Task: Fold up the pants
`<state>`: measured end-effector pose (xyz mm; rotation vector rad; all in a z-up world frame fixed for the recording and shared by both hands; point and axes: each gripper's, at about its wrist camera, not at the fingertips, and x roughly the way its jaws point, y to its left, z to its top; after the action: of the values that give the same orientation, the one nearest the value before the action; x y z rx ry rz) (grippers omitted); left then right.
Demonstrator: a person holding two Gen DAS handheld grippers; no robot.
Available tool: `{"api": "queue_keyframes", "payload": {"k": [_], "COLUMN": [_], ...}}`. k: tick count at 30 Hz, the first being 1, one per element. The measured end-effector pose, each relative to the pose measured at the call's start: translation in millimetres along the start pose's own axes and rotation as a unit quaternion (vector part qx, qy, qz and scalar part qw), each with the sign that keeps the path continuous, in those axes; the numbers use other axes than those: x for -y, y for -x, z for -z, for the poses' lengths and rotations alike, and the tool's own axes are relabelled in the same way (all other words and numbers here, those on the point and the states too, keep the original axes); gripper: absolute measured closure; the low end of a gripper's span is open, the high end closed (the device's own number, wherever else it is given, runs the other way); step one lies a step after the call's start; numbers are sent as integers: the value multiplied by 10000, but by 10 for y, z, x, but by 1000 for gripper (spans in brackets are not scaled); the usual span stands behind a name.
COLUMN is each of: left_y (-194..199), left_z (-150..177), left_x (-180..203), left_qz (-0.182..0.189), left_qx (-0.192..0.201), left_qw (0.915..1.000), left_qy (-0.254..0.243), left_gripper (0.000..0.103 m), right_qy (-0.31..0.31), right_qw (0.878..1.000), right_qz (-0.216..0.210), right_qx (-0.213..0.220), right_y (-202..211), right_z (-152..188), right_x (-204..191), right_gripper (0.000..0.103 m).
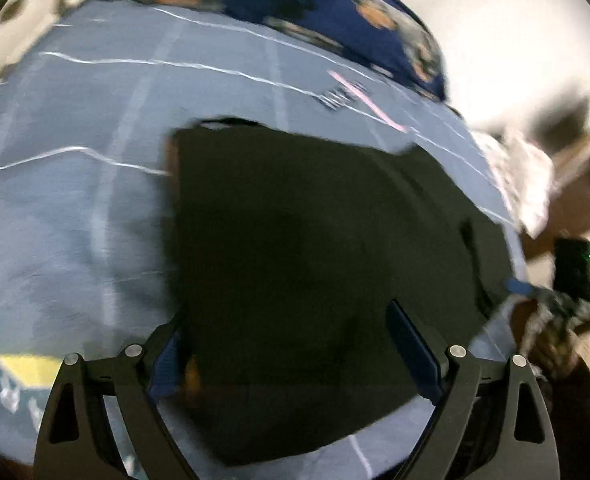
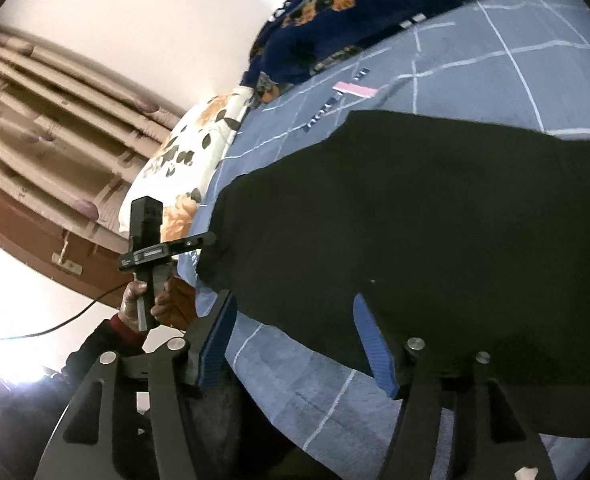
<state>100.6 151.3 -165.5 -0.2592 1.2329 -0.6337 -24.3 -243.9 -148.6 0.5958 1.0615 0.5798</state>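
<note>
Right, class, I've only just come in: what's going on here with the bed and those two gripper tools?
A person is folding dark pants on a bed covered by a blue checked sheet, holding a two-finger gripper in each hand. The pants lie in a compact, roughly rectangular bundle. The left gripper hangs wide open over the near edge of the pants, gripping nothing. The right gripper is also open at the pants' edge, with no cloth pinched. A floral blanket lies beyond.

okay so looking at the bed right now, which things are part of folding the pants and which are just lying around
Part of the job: black pants; left gripper; right gripper.

Just lying about: blue checked bedsheet; navy floral blanket; white floral pillow; pink strip.
</note>
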Motion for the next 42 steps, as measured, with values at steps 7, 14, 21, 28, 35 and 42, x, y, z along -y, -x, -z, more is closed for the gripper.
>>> {"api": "queue_keyframes", "payload": {"k": [7, 14, 21, 28, 35, 42], "left_y": [-40, 13, 283, 465, 514, 410], "left_z": [-51, -15, 10, -78, -159, -229], "left_x": [-7, 52, 447, 949, 1540, 1873], "left_qz": [250, -250, -425, -24, 224, 569], "left_qx": [-25, 412, 944, 1167, 1301, 1357], "left_qw": [9996, 9988, 9945, 9929, 9901, 9878], "left_qy": [-120, -98, -167, -219, -486, -503], "left_gripper": [19, 72, 84, 84, 84, 84], "right_qy": [12, -48, -135, -237, -403, -693], "right_qw": [10000, 9998, 9998, 9992, 9969, 9897], "right_qz": [-58, -64, -145, -313, -589, -1123], "right_qx": [-42, -186, -77, 108, 342, 550], "right_y": [-66, -178, -139, -42, 84, 184], "right_z": [8, 46, 15, -5, -54, -100], "right_x": [-20, -24, 10, 27, 43, 76], "right_gripper": [33, 32, 30, 30, 27, 21]}}
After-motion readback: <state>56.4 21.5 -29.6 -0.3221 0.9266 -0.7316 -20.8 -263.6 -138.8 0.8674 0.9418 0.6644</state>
